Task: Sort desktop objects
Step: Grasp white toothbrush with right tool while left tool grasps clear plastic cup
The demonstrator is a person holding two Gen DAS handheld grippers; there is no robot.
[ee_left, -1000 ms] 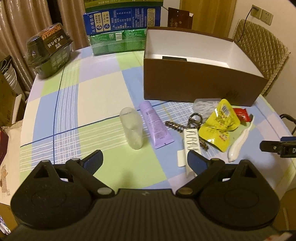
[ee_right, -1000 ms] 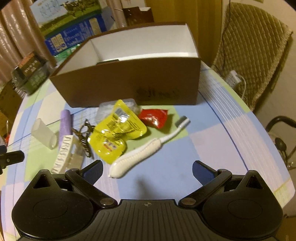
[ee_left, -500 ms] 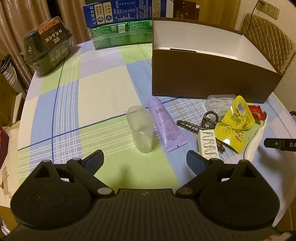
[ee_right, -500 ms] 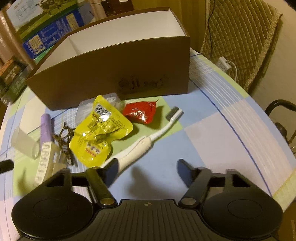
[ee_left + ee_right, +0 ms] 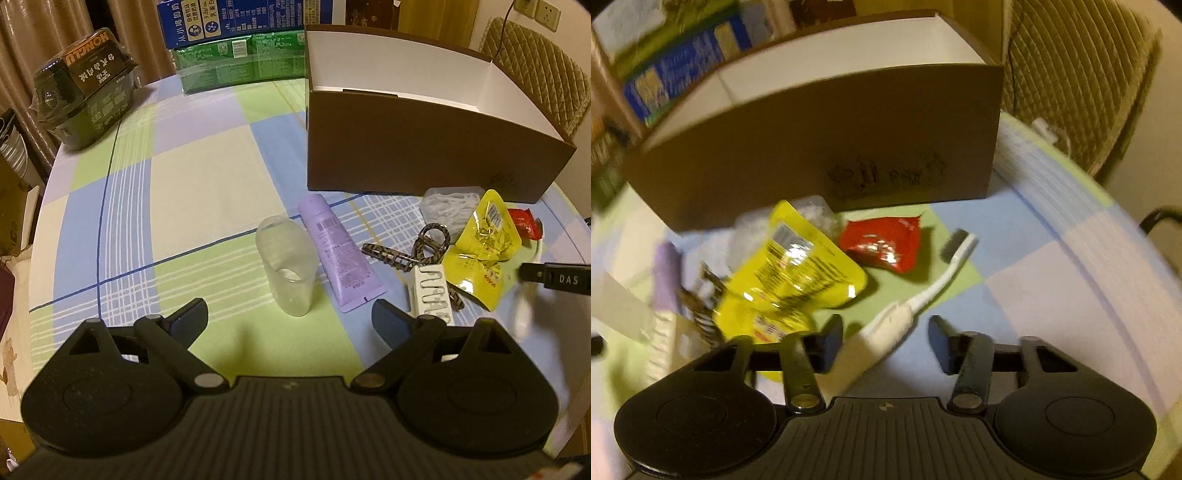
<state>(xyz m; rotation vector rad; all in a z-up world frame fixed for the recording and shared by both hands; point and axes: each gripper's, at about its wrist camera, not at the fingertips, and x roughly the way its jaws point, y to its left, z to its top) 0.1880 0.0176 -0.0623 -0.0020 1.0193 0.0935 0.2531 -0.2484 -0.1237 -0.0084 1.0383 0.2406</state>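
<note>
Right tongs astride white toothbrush handle, left tongs agape

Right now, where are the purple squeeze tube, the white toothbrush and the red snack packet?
purple squeeze tube (image 5: 338, 254): left wrist view, mid-body.
white toothbrush (image 5: 932, 291): right wrist view, neck.
red snack packet (image 5: 884, 243): right wrist view, centre.

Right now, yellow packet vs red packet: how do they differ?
The yellow packet is clearly bigger than the red packet. The yellow one lies partly on the clear bag and hair clips; the red one lies flat on the tablecloth by the toothbrush head. Both are crinkled, shiny and near the brown box.
</note>
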